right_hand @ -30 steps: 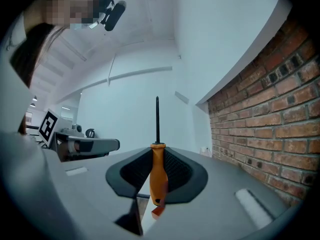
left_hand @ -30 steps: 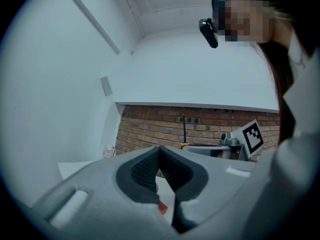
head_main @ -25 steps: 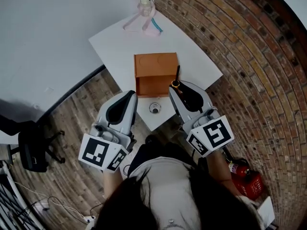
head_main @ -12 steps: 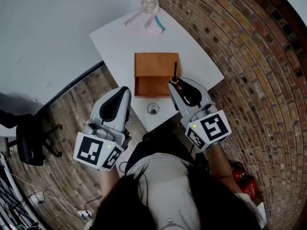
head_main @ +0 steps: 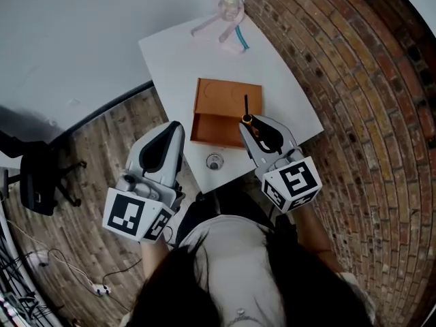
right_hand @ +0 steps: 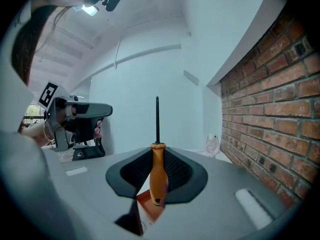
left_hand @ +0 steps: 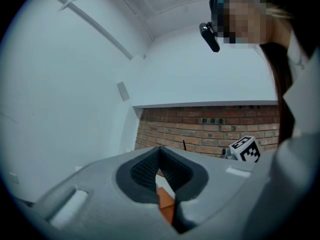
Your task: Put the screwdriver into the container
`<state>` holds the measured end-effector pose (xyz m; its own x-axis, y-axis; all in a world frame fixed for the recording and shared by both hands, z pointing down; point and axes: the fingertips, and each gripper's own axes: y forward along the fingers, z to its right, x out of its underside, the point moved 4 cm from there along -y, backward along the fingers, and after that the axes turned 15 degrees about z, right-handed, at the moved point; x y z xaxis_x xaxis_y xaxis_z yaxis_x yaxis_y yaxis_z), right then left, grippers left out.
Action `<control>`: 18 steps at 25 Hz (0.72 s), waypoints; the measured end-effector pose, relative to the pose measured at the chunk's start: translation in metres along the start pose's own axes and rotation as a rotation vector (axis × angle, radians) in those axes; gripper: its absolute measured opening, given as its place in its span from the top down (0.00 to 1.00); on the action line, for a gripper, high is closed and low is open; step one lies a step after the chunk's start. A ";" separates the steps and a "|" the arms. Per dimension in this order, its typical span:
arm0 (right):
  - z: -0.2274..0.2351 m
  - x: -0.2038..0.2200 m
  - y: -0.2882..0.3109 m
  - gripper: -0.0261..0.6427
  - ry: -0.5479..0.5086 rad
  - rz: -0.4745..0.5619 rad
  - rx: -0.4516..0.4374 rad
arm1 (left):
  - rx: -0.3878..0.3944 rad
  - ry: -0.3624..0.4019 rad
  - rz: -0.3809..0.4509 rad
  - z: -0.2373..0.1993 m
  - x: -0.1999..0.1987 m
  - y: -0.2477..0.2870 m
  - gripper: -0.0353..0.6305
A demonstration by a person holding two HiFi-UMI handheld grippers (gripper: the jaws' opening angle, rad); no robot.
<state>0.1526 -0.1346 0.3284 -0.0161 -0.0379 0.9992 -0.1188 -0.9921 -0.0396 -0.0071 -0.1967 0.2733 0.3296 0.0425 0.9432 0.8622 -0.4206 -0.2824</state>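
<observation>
- R gripper clamped on screwdriver by its orange handle; black shaft sticks out fwd past the jaws
- Screwdriver is up over the right side of the orange container, not inside it
- Container sits on white table, near the front edge
- L gripper jaws pressed together w/ nothing btwn them, at table's left edge, beside container
</observation>
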 end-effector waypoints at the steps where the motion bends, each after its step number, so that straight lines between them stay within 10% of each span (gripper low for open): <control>1: 0.003 0.003 0.002 0.85 0.002 -0.008 -0.012 | -0.012 0.002 0.000 0.000 0.001 0.001 0.95; 18: 0.033 0.066 0.032 0.85 -0.050 -0.174 -0.202 | -0.214 0.036 -0.005 -0.010 0.015 0.003 0.95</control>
<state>0.1805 -0.1728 0.3932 0.0707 0.1201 0.9902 -0.3110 -0.9406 0.1362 -0.0039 -0.2060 0.2882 0.3087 0.0142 0.9510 0.7612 -0.6032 -0.2381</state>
